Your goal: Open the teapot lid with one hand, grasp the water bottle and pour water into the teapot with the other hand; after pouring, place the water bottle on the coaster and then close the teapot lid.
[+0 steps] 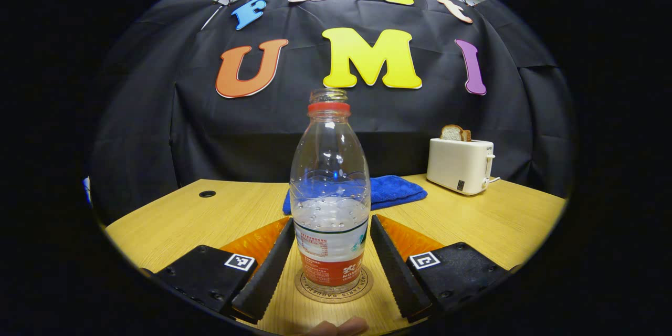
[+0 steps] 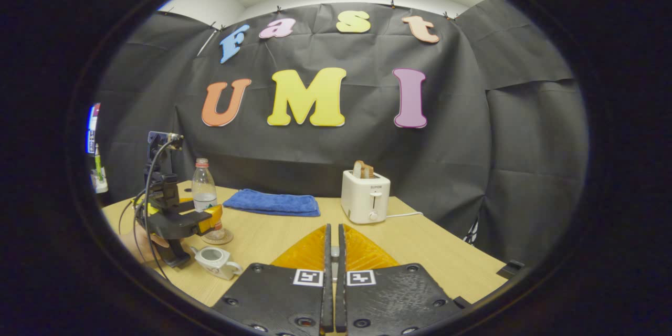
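The clear water bottle (image 1: 329,205), uncapped with a red neck ring and some water left in it, stands upright on the round coaster (image 1: 334,289). My left gripper (image 1: 331,223) is open, one finger on each side of the bottle with a small gap. In the right gripper view, the bottle (image 2: 203,184) stands on the coaster (image 2: 218,237) at the far left, with the left gripper (image 2: 206,219) around its base. In front of it sits the small white teapot (image 2: 213,260) with its top open. My right gripper (image 2: 332,228) is shut on a small pale piece, the teapot lid (image 2: 332,253).
A folded blue towel (image 1: 391,190) lies behind the bottle. At the back right, a white toaster (image 1: 461,165) holds a slice of bread. The wooden table (image 1: 499,220) has a cable hole (image 1: 207,193) at the back left. A person's fingertips (image 1: 338,327) show at the near edge.
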Demonstrator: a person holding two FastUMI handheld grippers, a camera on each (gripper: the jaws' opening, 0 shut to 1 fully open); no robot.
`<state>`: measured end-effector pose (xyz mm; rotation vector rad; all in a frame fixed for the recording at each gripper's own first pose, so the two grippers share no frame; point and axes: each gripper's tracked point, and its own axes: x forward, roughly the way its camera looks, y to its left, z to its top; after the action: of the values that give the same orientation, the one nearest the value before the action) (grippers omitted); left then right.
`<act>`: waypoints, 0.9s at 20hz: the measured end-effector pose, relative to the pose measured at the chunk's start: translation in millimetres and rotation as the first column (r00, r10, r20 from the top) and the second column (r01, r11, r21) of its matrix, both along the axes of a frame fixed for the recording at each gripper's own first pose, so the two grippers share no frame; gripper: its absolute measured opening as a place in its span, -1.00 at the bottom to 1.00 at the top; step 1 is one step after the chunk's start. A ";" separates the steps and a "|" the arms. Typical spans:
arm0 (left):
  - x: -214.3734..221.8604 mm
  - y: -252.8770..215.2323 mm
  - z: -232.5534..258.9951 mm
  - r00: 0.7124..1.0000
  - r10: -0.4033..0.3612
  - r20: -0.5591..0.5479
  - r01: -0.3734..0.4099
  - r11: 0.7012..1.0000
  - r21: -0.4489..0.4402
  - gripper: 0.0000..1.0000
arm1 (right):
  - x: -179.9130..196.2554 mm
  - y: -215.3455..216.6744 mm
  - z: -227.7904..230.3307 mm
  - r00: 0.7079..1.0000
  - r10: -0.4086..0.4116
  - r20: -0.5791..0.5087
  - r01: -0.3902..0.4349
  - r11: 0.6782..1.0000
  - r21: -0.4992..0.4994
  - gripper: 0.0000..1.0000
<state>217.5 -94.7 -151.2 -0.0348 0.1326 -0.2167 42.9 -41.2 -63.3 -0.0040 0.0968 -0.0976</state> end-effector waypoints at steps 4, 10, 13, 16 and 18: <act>-11.3 1.5 8.2 1.000 -0.004 0.005 0.004 1.000 -0.010 0.94 | -2.1 1.9 2.9 1.000 0.000 0.008 0.000 1.000 -0.007 -1.00; -46.9 26.8 21.8 0.998 0.049 0.027 -0.048 0.998 -0.030 0.94 | -1.4 20.8 -0.9 0.999 0.035 0.013 -0.035 0.999 -0.033 -0.97; -73.2 48.8 38.1 0.993 0.101 0.058 -0.101 0.995 0.006 0.94 | -1.3 35.3 -6.3 0.998 0.066 0.022 -0.066 0.997 -0.040 -0.97; -103.9 66.3 50.3 0.989 0.125 0.085 -0.130 0.989 0.068 0.93 | 2.0 55.8 -16.6 0.993 0.116 0.005 -0.115 0.993 -0.037 -0.94; -122.2 70.5 58.7 0.991 0.113 0.074 -0.118 0.992 0.055 0.93 | 4.1 71.2 -18.2 0.989 0.146 0.002 -0.146 0.988 -0.040 -0.94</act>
<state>95.3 -24.1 -92.5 0.0245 0.0663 -0.0979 47.0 29.9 -81.5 -0.0505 0.0894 0.0471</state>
